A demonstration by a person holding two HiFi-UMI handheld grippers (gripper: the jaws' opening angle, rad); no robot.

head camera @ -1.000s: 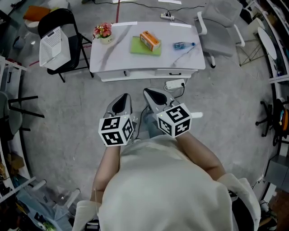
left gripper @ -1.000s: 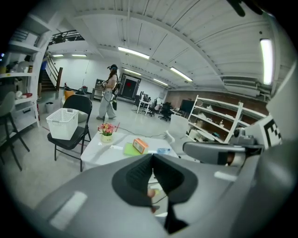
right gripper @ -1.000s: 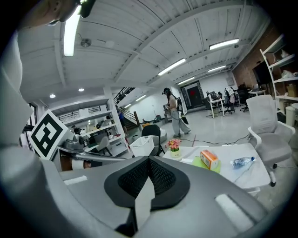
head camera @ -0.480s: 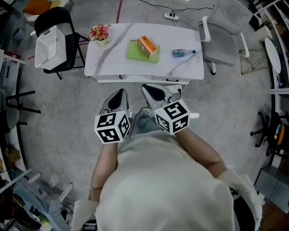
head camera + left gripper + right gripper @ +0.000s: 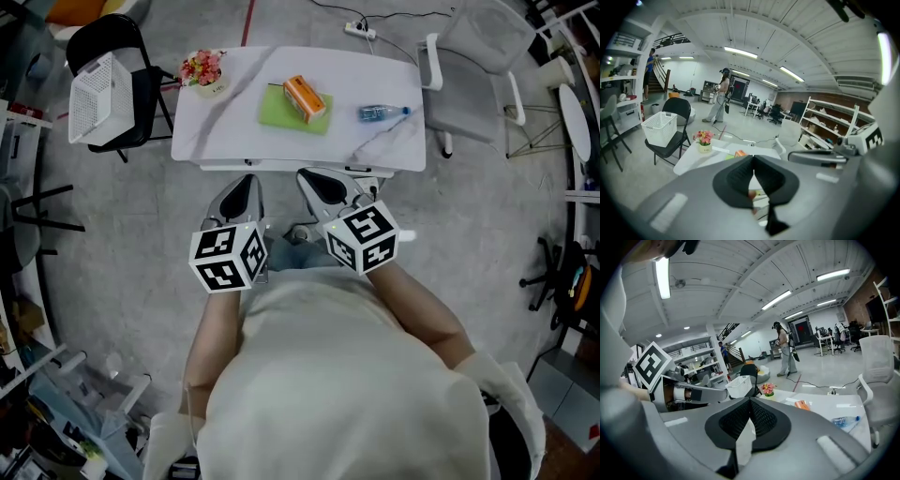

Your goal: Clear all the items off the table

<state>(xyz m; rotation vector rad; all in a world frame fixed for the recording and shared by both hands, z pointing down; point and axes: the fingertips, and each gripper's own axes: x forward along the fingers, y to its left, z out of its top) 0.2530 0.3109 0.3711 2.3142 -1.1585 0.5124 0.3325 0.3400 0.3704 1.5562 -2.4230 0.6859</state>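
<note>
A white table [image 5: 225, 122] stands ahead of me. On it are a small pot of pink flowers [image 5: 203, 69], a green pad [image 5: 281, 112] with an orange box [image 5: 306, 97] lying on it, and a water bottle [image 5: 382, 112]. My left gripper [image 5: 247, 179] and right gripper [image 5: 308, 175] hover side by side just short of the table's near edge, both shut and empty. The left gripper view shows the flowers [image 5: 704, 139] and the orange box [image 5: 739, 153] past its closed jaws. From the right gripper view I see the flowers [image 5: 767, 389], orange box [image 5: 802, 404] and bottle [image 5: 844, 420].
A black folding chair [image 5: 141, 89] with a white basket [image 5: 96, 97] stands left of the table. A grey office chair [image 5: 473, 56] is at its right. A power strip [image 5: 361, 31] and cables lie on the floor behind. A person stands far off [image 5: 723, 93].
Both grippers have moved forward toward the table together, and their tips now reach its near edge. The jaws stayed shut.
</note>
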